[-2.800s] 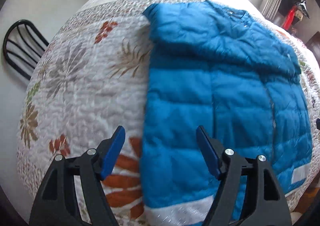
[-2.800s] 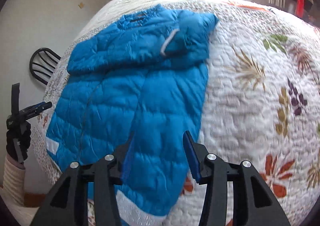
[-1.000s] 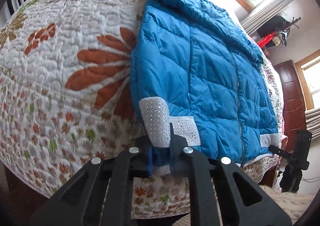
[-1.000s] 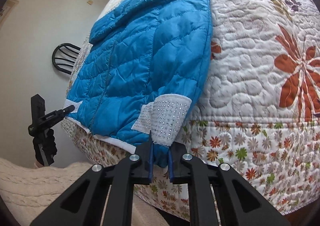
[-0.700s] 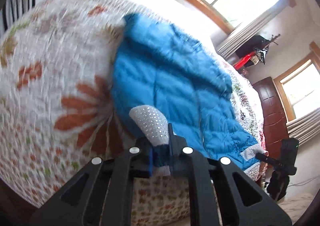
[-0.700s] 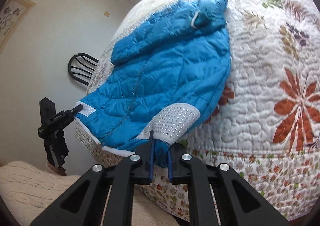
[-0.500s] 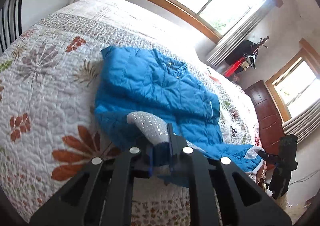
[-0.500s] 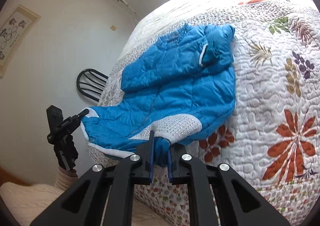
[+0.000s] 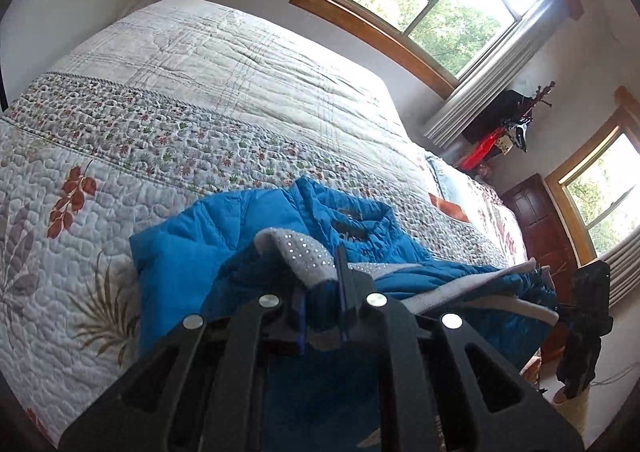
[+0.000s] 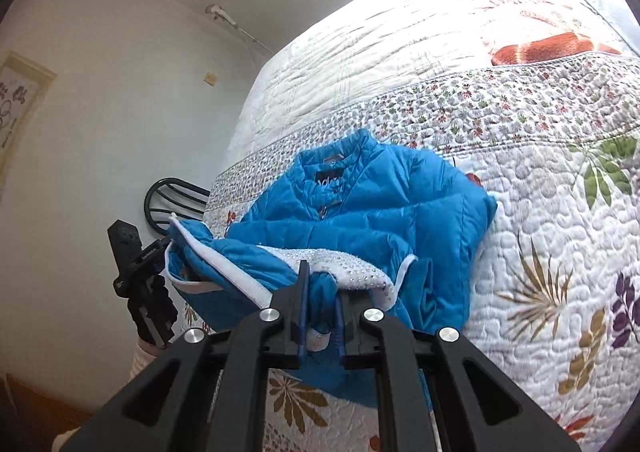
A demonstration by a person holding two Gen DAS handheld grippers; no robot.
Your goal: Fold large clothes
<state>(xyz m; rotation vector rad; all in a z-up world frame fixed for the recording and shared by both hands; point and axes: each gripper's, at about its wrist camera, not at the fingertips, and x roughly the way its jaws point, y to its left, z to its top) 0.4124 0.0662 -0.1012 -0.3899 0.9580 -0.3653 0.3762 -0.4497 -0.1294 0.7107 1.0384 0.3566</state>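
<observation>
Both bottom corners of the blue puffer jacket have come up off the foot of the bed and now ride high over the jacket's own body, the hem carried toward the collar. A second ago the hem hung over the bed edge; now the lower half is doubling onto the upper, so I'd judge the bottom-to-top fold is about half made.

The left hand-held gripper is clamped tight on one hem corner, its studded grey-white band bunched above the fingers. The right hand-held gripper is likewise closed on the other corner, with the studded trim draped beside it. The jacket's top half lies flat on the floral quilt.

The lifted cloth hides the crease line and the folded-in sleeves. From the left wrist view, the jacket's lower part is lost behind the gripper body. A black chair shows only partly.
</observation>
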